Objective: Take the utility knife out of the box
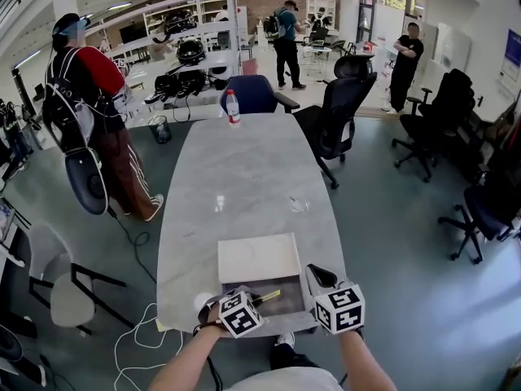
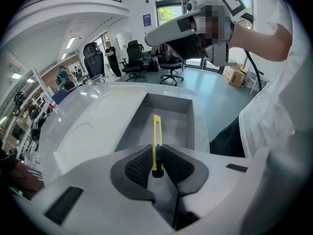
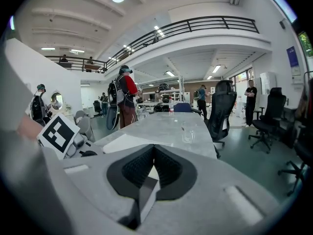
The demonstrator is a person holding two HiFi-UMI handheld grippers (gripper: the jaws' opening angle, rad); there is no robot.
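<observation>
Stretching away from the person, the long pale grey stone-look table [image 1: 244,169] carries an open grey cardboard box [image 1: 286,304] at its near end, and a flat white lid [image 1: 259,257] lies just beyond the box. The left gripper [image 2: 156,150] is clenched on the slim yellow utility knife [image 2: 156,131], whose tip points over the inside of the box. The right gripper [image 3: 152,148] pinches the right wall of the box. A clear plastic bottle [image 1: 233,107] stands at the far end of the table; black office chairs [image 1: 342,108] and standing people [image 1: 286,43] fill the grey-floored room
</observation>
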